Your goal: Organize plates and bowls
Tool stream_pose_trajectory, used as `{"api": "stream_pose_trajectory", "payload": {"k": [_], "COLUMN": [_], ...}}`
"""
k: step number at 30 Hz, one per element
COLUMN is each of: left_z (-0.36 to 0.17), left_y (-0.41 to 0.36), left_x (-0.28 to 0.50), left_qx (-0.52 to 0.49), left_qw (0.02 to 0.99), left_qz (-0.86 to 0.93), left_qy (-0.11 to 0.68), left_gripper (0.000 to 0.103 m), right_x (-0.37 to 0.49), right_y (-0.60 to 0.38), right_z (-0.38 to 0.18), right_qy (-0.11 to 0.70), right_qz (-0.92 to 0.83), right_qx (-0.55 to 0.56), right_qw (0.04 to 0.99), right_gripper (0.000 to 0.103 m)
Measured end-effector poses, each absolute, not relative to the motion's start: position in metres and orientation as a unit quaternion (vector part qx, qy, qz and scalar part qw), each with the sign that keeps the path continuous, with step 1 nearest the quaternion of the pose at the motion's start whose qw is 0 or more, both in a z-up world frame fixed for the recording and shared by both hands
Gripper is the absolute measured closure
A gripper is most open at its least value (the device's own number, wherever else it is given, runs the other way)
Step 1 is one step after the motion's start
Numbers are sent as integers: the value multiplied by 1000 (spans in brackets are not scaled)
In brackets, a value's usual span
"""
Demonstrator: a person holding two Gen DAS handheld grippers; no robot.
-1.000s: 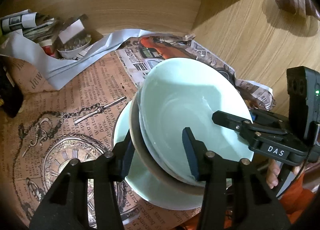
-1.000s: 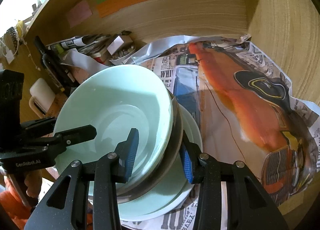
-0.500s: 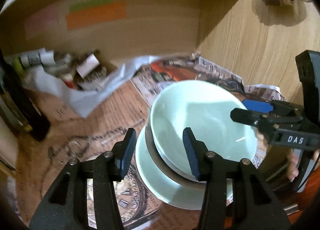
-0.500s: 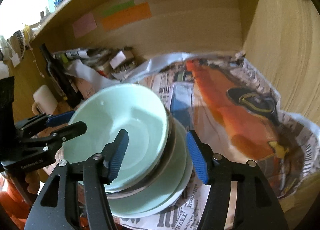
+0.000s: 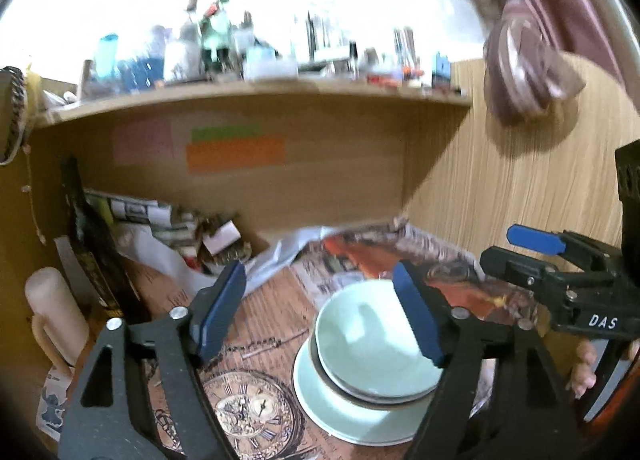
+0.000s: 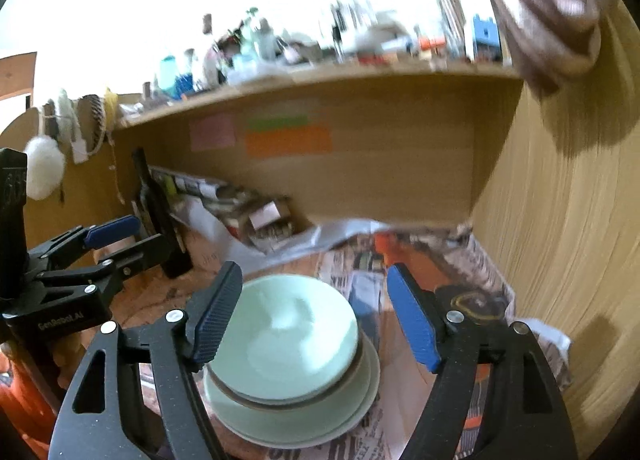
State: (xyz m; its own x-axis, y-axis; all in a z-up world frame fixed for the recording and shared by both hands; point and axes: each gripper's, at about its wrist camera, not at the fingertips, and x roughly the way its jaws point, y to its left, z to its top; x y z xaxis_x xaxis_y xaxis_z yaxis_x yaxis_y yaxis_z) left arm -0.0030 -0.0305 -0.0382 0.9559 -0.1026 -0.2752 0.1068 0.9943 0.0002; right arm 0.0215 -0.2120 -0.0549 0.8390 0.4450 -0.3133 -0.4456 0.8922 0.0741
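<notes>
With both grippers up off the stack and holding nothing, this looks like the tail end of the stacking step. The left gripper [image 5: 320, 312] and right gripper [image 6: 314, 316] each have their jaws spread wide. The bowl [image 6: 284, 336] sits nested in a brown-rimmed dish on the plate [image 6: 360, 396], all on the newspaper [image 6: 472, 260] near the desk's right edge by the side wall. My guess: stack's done, so next is finding any leftover dish. None shows here, though the far-left clutter is blurry.
</notes>
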Motion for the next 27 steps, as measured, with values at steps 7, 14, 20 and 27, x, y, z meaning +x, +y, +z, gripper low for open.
{"api": "stream_pose_trajectory", "payload": {"k": [7,14,20,27], "left_z": [-27,-28,-31,-31], "left_y": [-29,-34,-37,-38], "left_x": [-26,-42,-47,-48], "left_qx": [-1,0,1,1], "left_qw": [994,996,997,997], "left_qz": [-47,-32,-20,-15], "left_qy": [98,81,76,71], "left_gripper": [9,5,4,4], "right_x": [1,-14,-19,-20], "right_y": [-214,-218,-218,-220], "right_z": [-40,-40,-41,-42], "right_qy": [121,103,101,99], "right_qz": [237,232,234,235], "right_qx": [7,13,9,13], "right_qw": [964,967,967,967], "right_gripper": [16,0,0,0]}}
